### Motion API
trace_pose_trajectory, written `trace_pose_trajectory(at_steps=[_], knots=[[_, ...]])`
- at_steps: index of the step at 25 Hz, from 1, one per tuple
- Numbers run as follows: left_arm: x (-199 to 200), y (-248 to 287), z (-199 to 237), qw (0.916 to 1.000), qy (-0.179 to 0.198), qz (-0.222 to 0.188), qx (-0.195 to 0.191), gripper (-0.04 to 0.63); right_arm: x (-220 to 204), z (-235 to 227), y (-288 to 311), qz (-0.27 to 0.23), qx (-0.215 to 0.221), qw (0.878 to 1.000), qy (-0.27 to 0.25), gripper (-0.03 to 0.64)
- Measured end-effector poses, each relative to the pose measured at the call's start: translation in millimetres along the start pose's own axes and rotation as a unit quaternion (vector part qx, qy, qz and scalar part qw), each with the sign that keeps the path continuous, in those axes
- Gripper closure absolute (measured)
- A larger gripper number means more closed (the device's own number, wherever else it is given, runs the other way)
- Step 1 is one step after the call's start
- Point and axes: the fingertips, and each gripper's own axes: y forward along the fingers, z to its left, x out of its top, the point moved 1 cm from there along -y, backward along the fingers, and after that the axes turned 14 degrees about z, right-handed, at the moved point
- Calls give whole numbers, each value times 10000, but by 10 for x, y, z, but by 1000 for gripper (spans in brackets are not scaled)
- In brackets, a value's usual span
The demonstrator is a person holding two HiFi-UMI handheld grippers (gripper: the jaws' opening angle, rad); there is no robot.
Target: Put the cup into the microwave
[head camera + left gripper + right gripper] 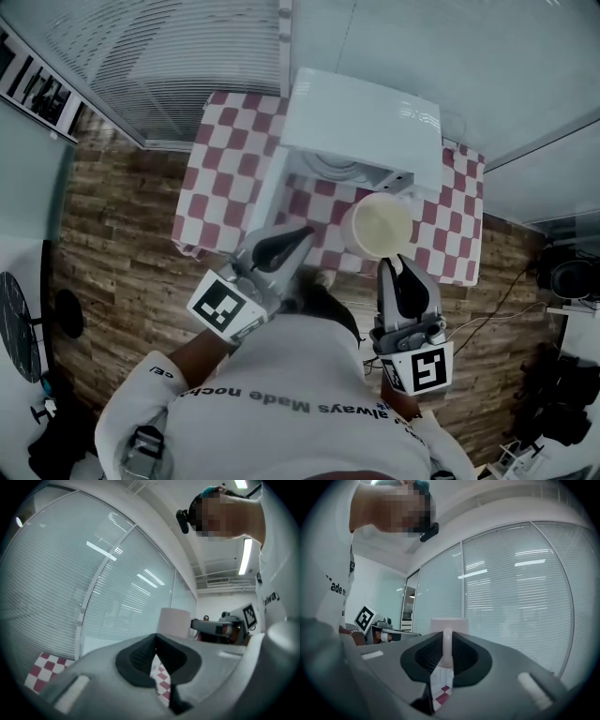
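Right gripper view: right hand-held gripper (446, 649) clamps the cup (450, 624) by its handle, body just ahead.

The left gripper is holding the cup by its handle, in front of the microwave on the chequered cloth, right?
No: the right gripper holds the cup by its handle, as the right gripper view shows. The left gripper is shut, empty. The rest stands.
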Motion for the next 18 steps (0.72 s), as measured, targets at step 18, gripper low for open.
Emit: trace_pose_trajectory(at_steps=[18], knots=[[296, 837, 91, 9999, 70, -43, 125, 591, 63, -836, 212, -80, 224, 9997, -54, 578]])
